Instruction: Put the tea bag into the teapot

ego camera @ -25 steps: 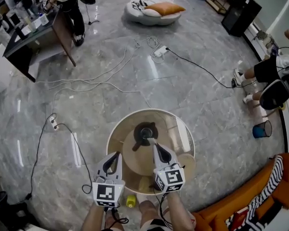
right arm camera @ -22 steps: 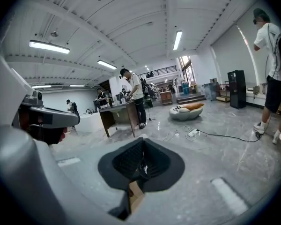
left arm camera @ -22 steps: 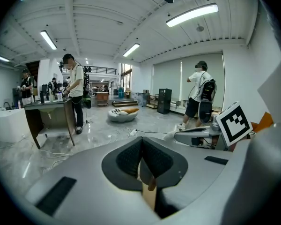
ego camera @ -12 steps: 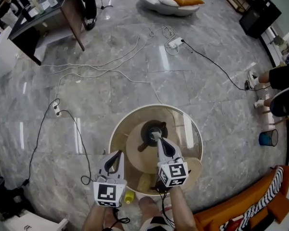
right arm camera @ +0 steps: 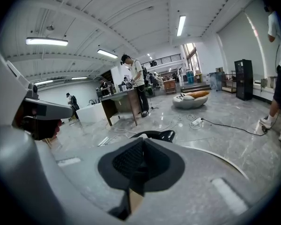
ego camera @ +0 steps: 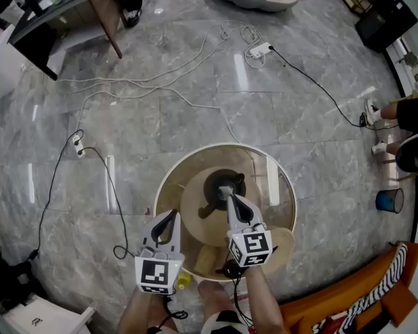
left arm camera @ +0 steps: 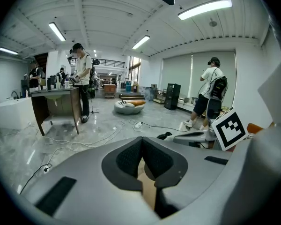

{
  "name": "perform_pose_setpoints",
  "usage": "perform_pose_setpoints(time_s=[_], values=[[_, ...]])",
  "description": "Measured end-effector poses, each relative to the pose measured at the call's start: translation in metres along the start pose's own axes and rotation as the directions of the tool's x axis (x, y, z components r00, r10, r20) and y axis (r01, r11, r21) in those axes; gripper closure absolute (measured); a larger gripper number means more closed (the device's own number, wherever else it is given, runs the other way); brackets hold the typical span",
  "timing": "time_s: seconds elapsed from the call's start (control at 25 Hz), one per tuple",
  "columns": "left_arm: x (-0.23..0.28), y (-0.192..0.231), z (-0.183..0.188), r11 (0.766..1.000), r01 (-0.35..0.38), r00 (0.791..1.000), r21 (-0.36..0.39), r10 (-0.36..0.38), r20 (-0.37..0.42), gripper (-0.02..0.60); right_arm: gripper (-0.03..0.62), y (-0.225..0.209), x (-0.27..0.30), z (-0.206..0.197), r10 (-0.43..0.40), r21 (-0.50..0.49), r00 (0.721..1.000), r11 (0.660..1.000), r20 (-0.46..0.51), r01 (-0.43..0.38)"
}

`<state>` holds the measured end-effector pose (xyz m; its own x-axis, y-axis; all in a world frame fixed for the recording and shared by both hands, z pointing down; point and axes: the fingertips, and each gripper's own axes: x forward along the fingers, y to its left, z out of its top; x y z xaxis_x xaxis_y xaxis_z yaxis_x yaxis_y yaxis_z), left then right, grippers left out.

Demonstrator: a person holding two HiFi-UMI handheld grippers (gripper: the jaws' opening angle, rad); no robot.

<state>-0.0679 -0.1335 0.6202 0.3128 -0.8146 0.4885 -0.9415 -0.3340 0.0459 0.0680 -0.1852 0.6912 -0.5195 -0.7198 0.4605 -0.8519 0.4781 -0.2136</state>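
As the grey left gripper [ego camera: 172, 215] hung closed, empty, by the round glass table's [ego camera: 168, 177] near edge, the closed right gripper [ego camera: 225, 191] overhung the black teapot [ego camera: 212, 181].

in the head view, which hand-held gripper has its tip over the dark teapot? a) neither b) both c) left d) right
d: the right hand-held gripper reaches over the dark teapot, while the left hand-held gripper sits nearer the round table's left edge, clear of it.

The teapot [ego camera: 212, 184] stands on the round table [ego camera: 168, 181] (a power strip [ego camera: 260, 49] lies behind).
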Motion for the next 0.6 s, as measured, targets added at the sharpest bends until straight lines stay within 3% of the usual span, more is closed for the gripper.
perform_pose_setpoints(time_s=[0.12,0.24,0.32,0.44,0.6], values=[[0.005,-0.002,-0.005,0.999,-0.003,1.0,-0.033,0.003,-0.015,0.565,0.592,-0.001,0.006,-0.007,-0.001,-0.011,1.0,1.0,-0.005,0.001],[0.006,0.0,-0.01,1.0,0.007,1.0,-0.004,-0.007,-0.02,0.565,0.591,-0.002,0.007,-0.007,-0.02,-0.044,1.0,0.999,0.002,0.02],[0.005,0.003,-0.011,1.0,0.006,1.0,-0.001,-0.006,-0.023,0.565,0.51,-0.001,0.008,-0.006,-0.024,-0.053,1.0,0.998,0.005,0.024],[0.005,0.006,-0.011,1.0,0.005,1.0,-0.002,-0.005,-0.024,0.565,0.44,-0.001,0.006,-0.006,-0.022,-0.043,1.0,0.999,0.012,0.022],[0.004,0.011,-0.009,1.0,0.004,1.0,0.001,-0.004,-0.024,0.565,0.396,0.001,0.007,-0.005,-0.027,-0.05,1.0,0.998,0.014,0.027]])
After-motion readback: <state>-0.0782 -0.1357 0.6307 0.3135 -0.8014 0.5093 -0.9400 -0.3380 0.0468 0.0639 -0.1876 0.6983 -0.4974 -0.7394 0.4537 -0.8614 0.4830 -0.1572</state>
